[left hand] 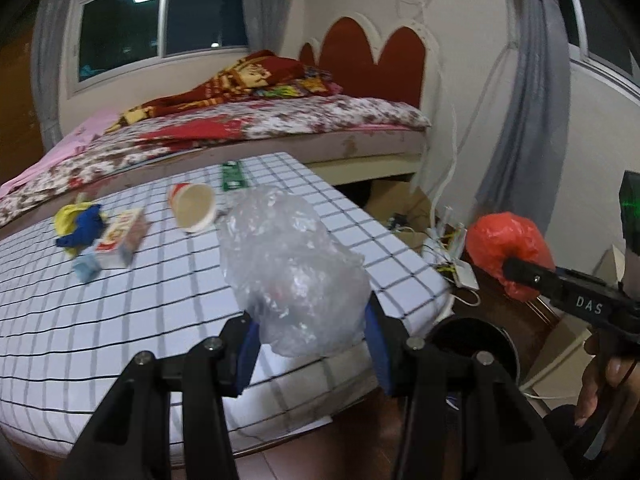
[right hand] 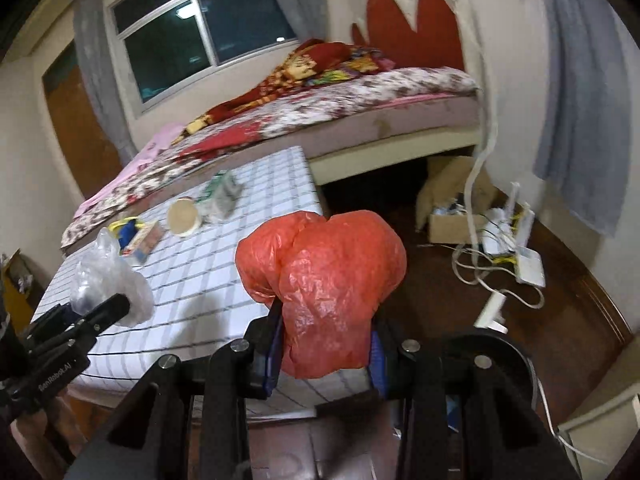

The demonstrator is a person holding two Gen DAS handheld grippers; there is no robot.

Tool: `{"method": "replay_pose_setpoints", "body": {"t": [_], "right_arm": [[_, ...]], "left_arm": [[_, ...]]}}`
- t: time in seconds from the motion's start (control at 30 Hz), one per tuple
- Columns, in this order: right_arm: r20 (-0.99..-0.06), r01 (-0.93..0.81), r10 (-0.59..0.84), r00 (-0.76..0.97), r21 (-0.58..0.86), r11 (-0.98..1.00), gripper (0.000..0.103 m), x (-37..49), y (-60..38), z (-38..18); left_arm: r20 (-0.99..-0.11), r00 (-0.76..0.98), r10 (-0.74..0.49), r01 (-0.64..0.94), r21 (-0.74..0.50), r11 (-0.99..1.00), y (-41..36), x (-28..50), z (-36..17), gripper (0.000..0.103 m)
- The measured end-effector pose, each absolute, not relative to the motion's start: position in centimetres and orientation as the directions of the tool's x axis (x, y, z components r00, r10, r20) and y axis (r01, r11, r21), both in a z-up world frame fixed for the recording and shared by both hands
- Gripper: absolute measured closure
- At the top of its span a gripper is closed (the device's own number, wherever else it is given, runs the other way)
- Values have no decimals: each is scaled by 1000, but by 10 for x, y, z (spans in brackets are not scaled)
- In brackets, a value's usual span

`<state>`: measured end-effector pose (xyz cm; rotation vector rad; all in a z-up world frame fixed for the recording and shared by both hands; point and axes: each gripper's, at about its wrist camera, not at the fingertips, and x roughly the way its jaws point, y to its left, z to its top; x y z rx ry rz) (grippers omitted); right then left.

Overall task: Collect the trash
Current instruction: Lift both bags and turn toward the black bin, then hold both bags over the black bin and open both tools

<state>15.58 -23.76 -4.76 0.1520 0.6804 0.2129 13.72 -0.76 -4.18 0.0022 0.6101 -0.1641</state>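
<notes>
A cup (left hand: 193, 207) lies on the table (left hand: 120, 320), a carton (left hand: 120, 240) to its left, the bed (left hand: 260, 120) behind.

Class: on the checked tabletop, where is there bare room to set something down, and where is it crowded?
Bare: the near stretch of the checked tabletop, from the near edge up to the small box. Crowded: the far half, with the yellow-blue wad, paper cup and green packet.

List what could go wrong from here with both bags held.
1. The clear bag bulges far beyond the left gripper, which pinches only its lower end; the slick film could slip out.
2. The red bag in the right gripper hangs over cables on the floor and may land among them if dropped.
3. The cup lies on its side near the clear bag; a sweep across the table could roll it off.
</notes>
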Motion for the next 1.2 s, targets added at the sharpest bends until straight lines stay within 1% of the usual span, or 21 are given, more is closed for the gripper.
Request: {"method": "replay_pose_setpoints", "body": {"t": [0.33,0.63,0.83,0.97,1.2], "right_arm": [[-675,53,94,731,194,980,66,125,-327,-82],[-707,160,18,707,184,970,65,103,-384,-105],[-723,164,-3,691,153,974,65,104,-398,-136],[-758,164,-4,653,136,977,65,113,-408,-163],[-824,137,37,565,137,981,65,143,-419,-202]], "left_arm": [[-638,703,-313,322,-107,941,-101,135,-76,54],[-680,629,-376,416,-114,902,-151,137,-97,54],[-718,568,-403,452,-137,881,-183,145,-124,54],[-755,525,-392,484,-114,868,-201,155,-147,54],[-819,439,-369,489,-127,863,-217,176,-182,53]]}}
